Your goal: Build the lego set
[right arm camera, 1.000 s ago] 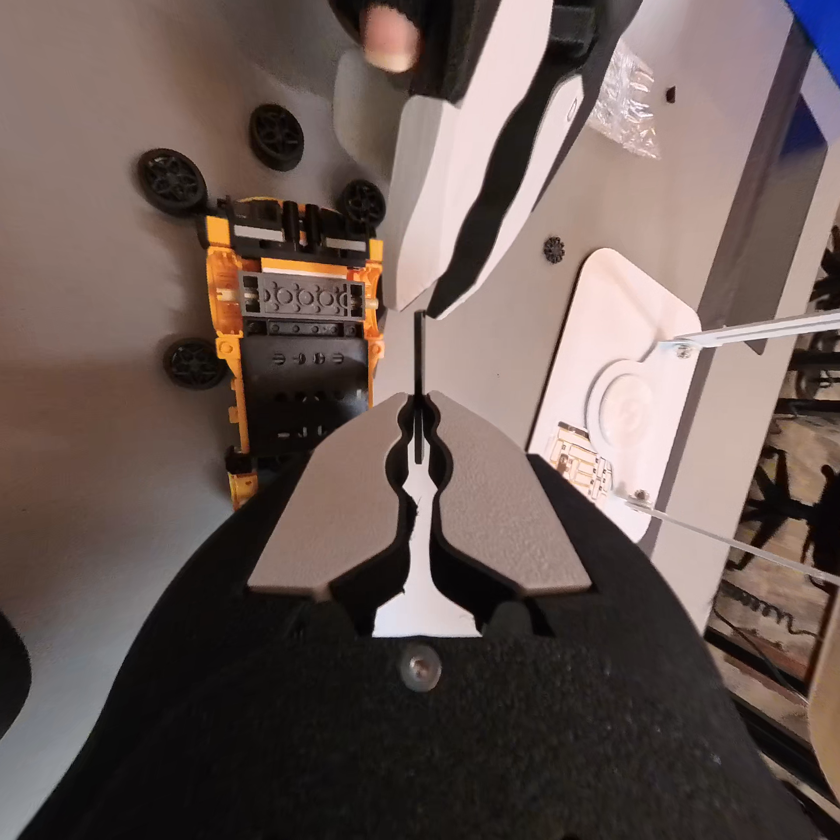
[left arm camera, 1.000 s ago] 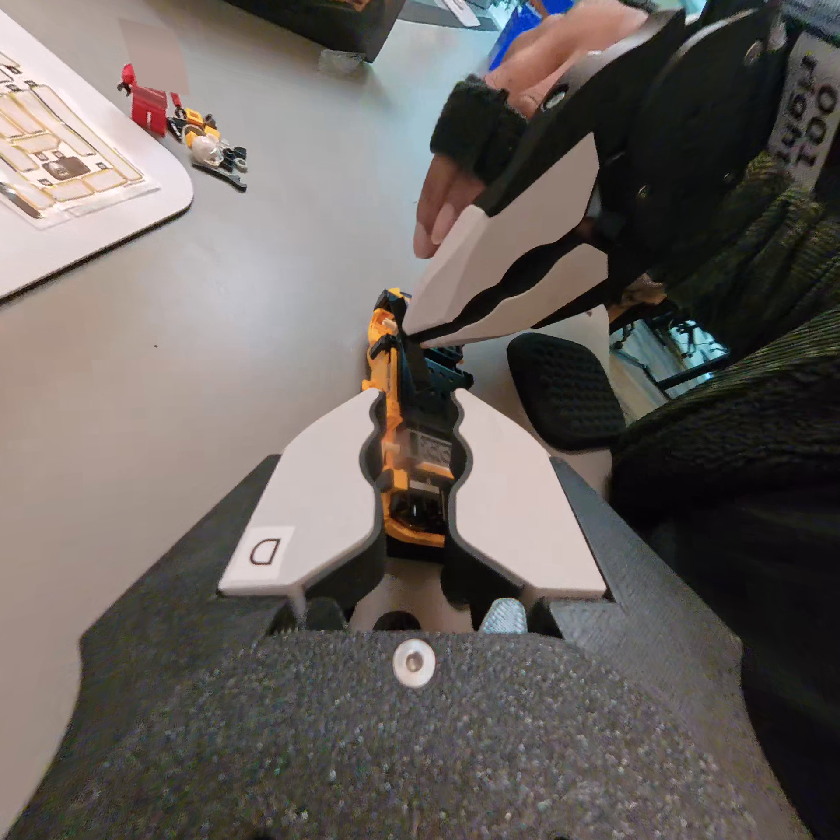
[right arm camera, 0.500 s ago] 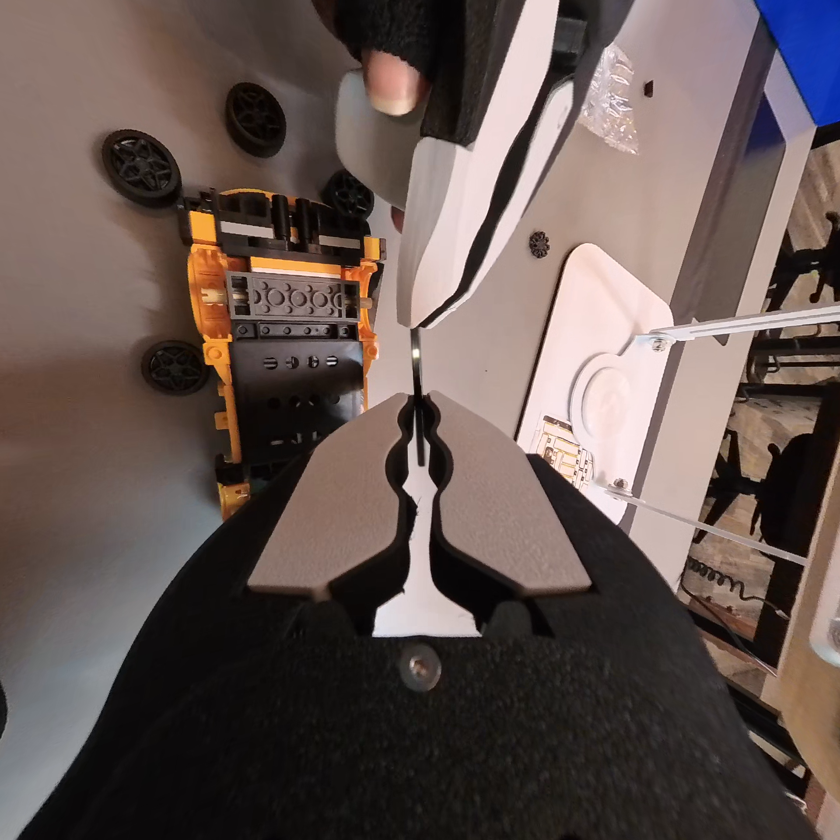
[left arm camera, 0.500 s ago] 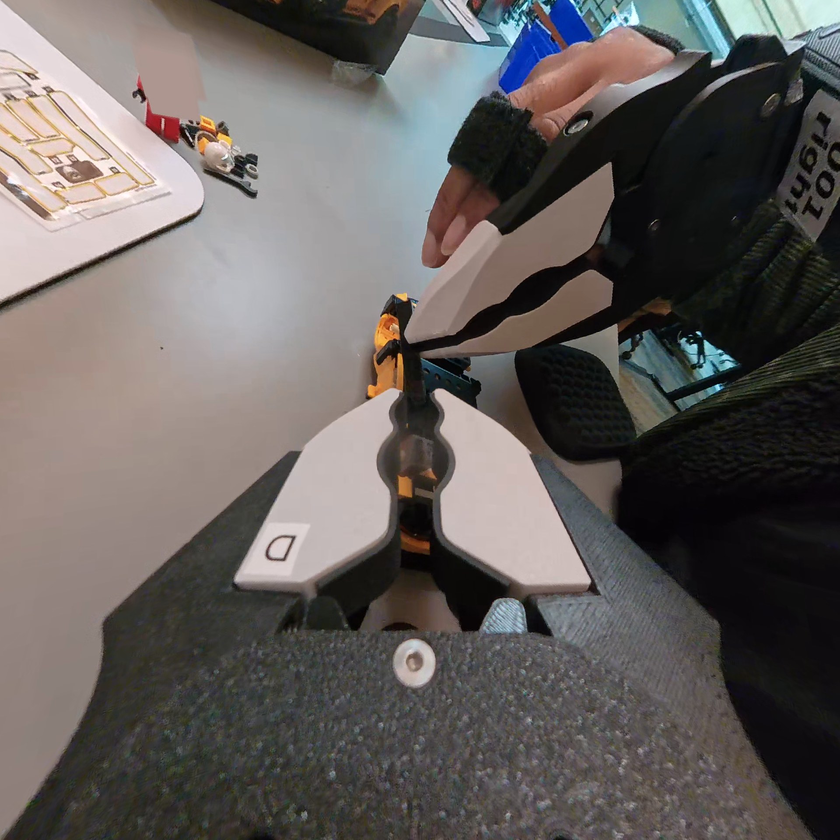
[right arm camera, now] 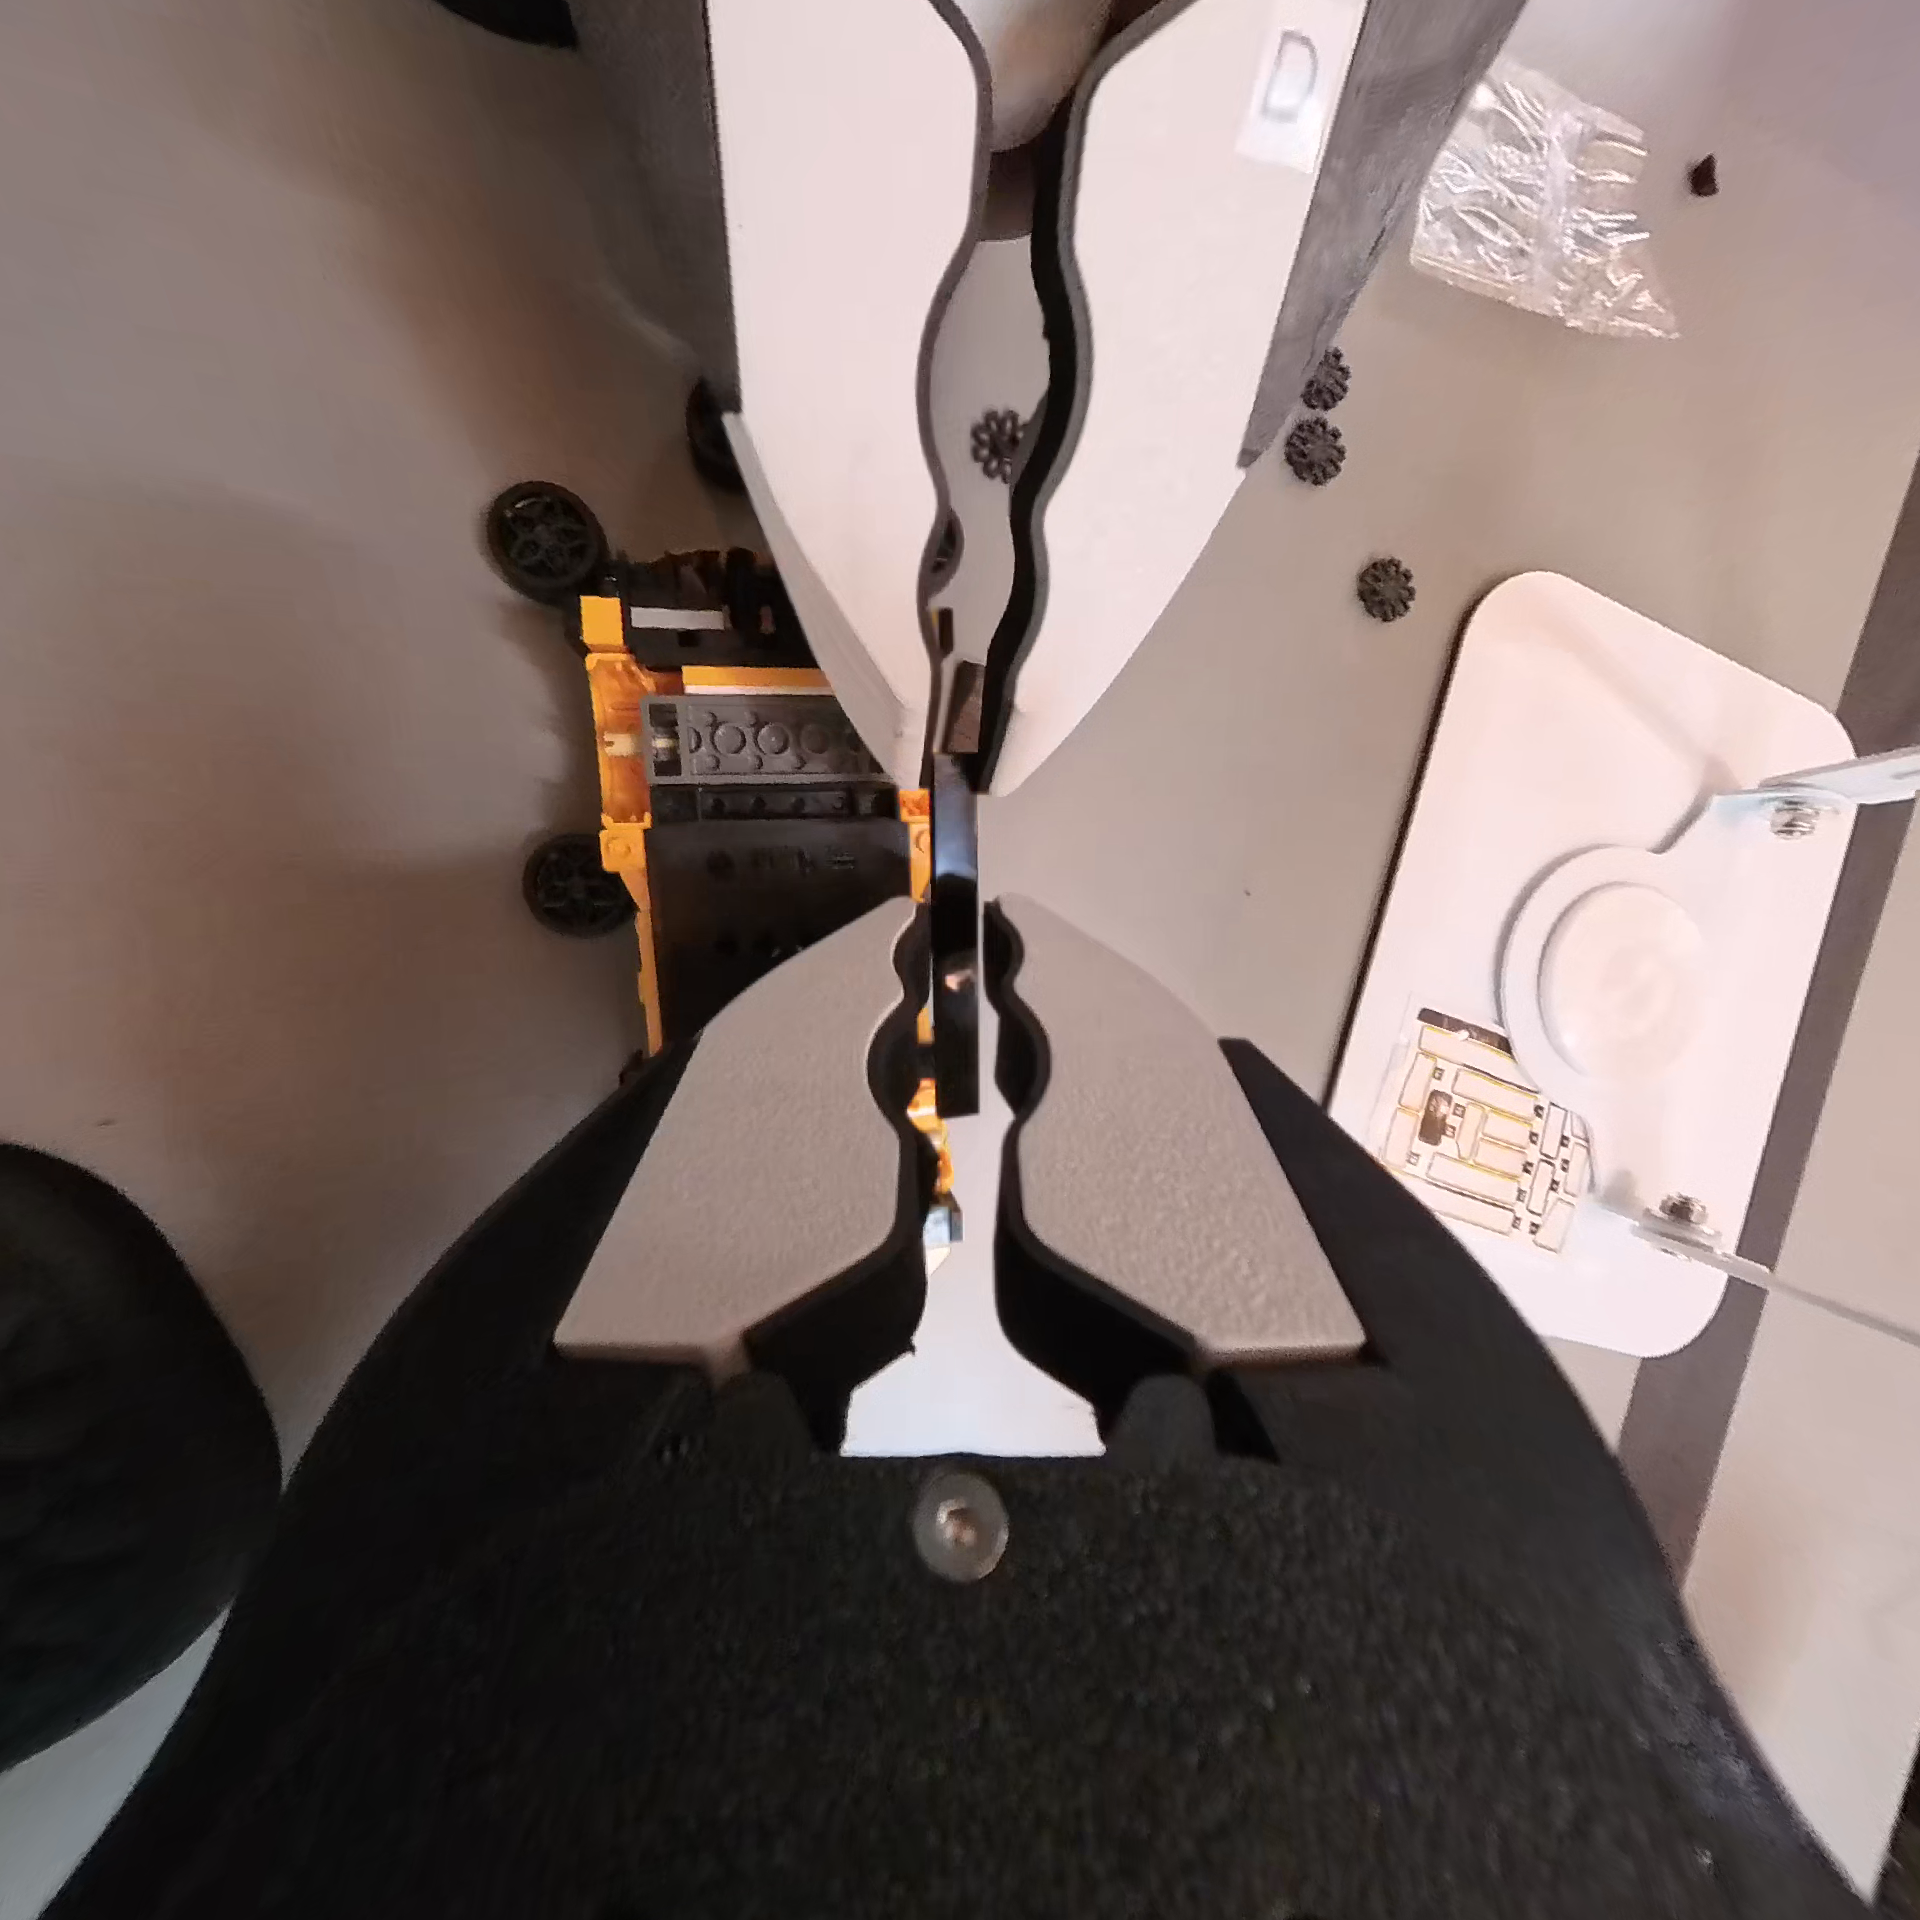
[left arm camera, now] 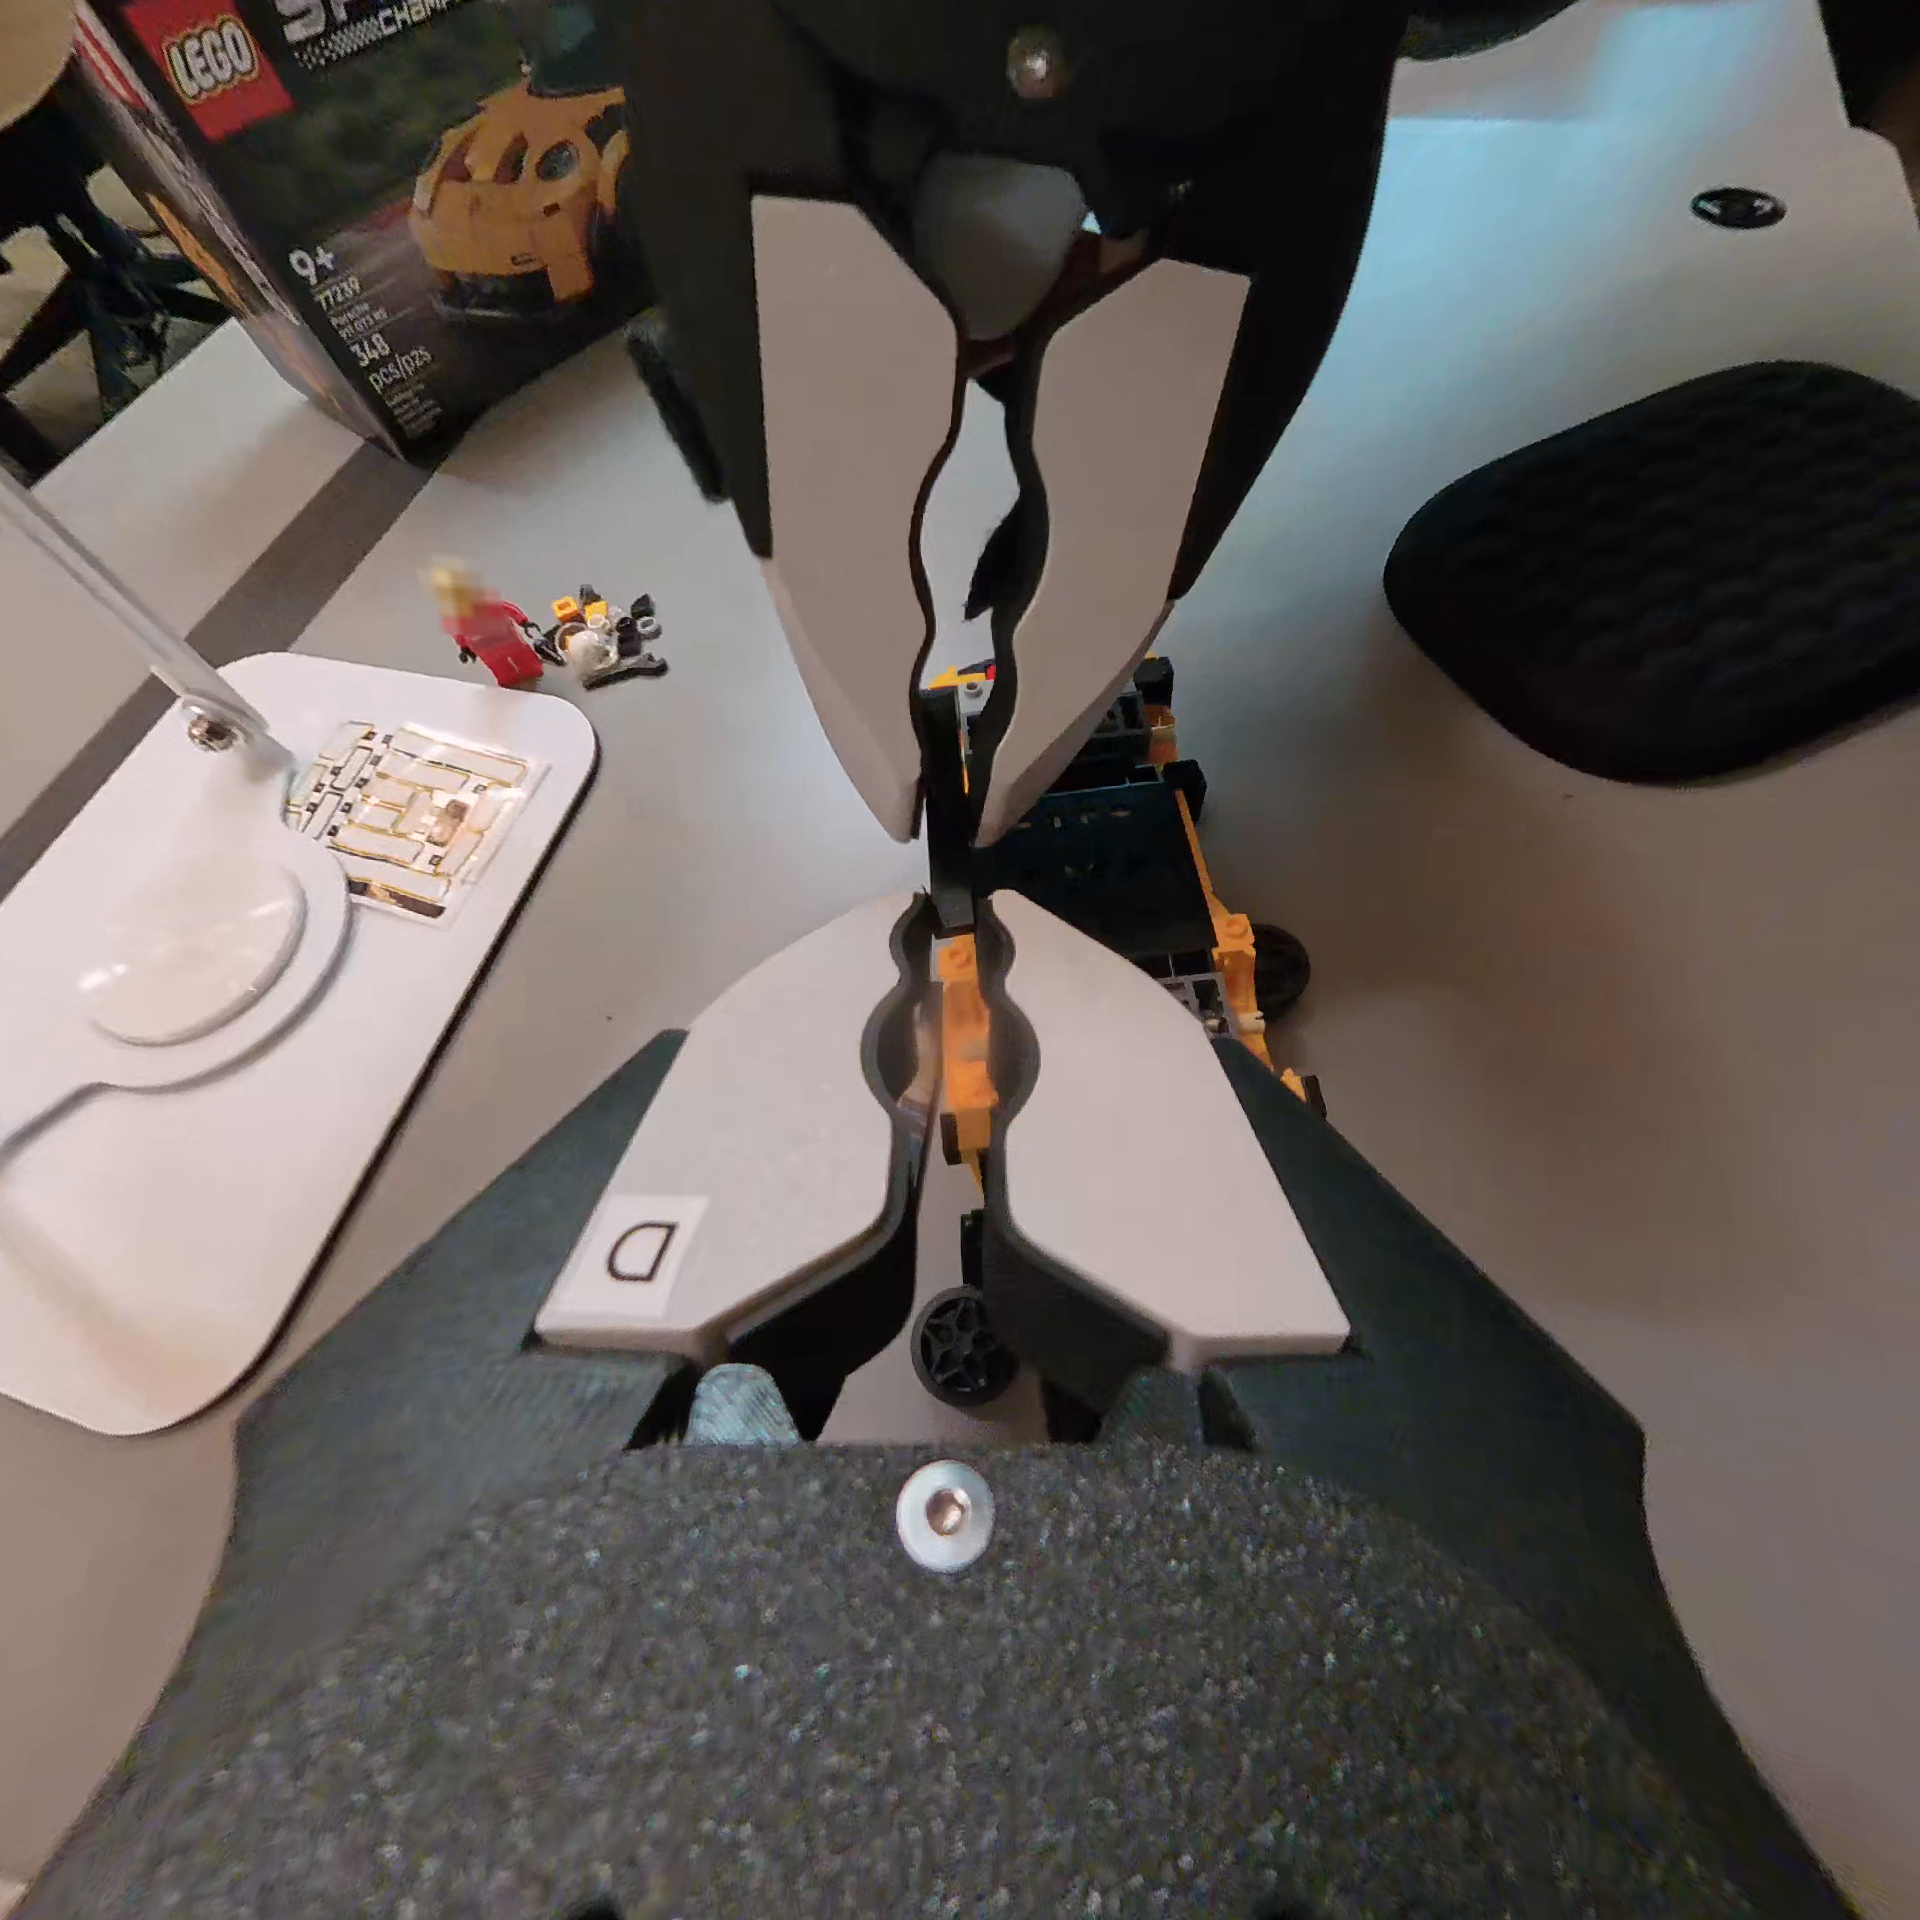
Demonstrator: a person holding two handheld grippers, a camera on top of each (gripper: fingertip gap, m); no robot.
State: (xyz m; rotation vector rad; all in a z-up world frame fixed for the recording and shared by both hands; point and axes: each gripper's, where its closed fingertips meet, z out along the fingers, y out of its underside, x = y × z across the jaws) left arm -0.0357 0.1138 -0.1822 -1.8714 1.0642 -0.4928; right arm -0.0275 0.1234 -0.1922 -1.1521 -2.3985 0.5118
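Left gripper [left arm camera: 951, 909] now pinches the thin black plastic piece [right arm camera: 956, 997] opposite the right gripper [right arm camera: 951, 914], which still pinches it: handover under way above the bench [left arm camera: 727, 831].

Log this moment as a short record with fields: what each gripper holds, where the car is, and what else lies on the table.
left gripper: shut on the near end of the thin black piece
right gripper: shut on the other end of the same piece
piece position: held between the two grippers, above the car
car chassis: orange and black, lying on the grey table
loose wheels: on the table beside the chassis
sticker sheet: on the white base plate
minifigure: next to a small pile of parts
set box: standing at the table's far side
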